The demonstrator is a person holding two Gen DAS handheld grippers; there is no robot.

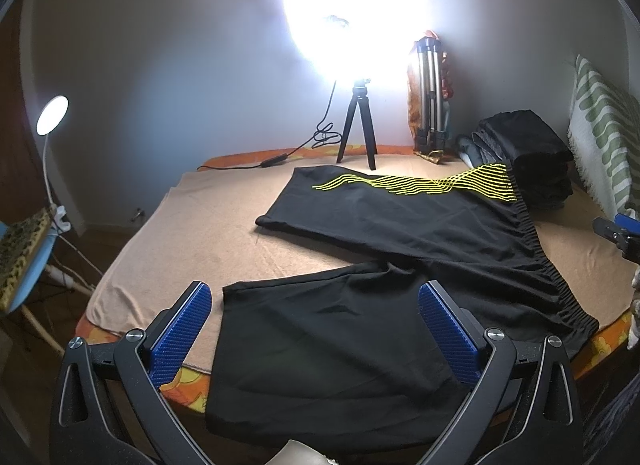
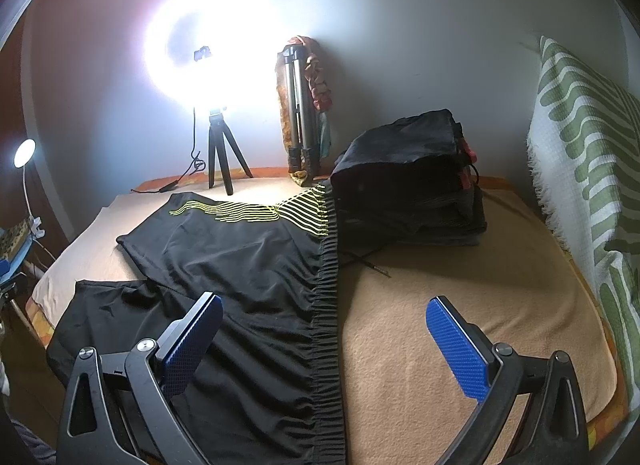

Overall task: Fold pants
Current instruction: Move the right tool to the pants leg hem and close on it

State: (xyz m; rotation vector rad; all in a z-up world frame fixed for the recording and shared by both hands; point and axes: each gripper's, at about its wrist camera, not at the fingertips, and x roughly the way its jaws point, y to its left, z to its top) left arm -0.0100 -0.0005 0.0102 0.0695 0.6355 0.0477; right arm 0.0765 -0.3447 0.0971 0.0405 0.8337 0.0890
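The left tongs stand wide open, holding nothing, above the nearer leg of the black pants. The right tongs are equally wide, empty, over the gathered waistband. The pants lie spread flat on the tan blanket, legs apart. Beyond the waistband sits a stack of dark clothes; farther back, a bright lamp on a small tripod.

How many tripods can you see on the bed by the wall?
2. A small black tripod stands open under the ring light; a folded silver tripod leans against the wall just right of it. Others may hide behind the stack of dark clothes.
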